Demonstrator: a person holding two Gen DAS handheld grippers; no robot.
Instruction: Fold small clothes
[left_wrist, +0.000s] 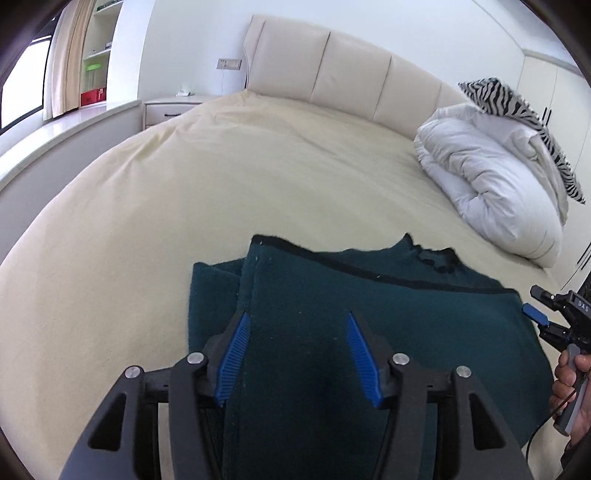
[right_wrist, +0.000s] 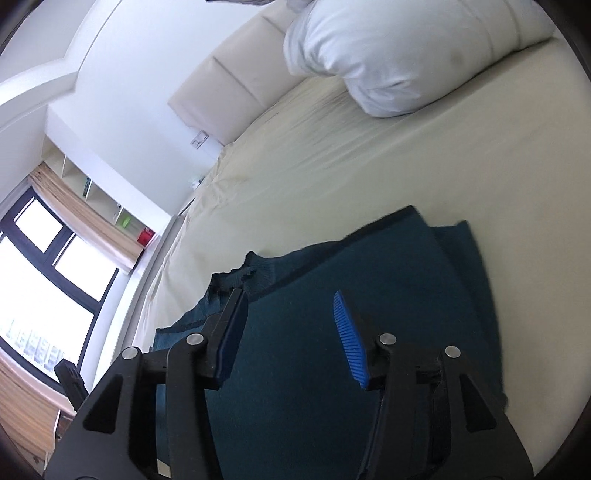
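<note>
A dark teal knit garment lies partly folded on the cream bed sheet, its collar at the far edge. My left gripper is open just above its near left part, holding nothing. My right gripper is open over the same garment and empty. The right gripper also shows in the left wrist view at the garment's right edge, held in a hand.
A rolled white duvet with a zebra-print cloth lies at the bed's far right. A padded cream headboard runs along the back. A nightstand and a window ledge stand to the left.
</note>
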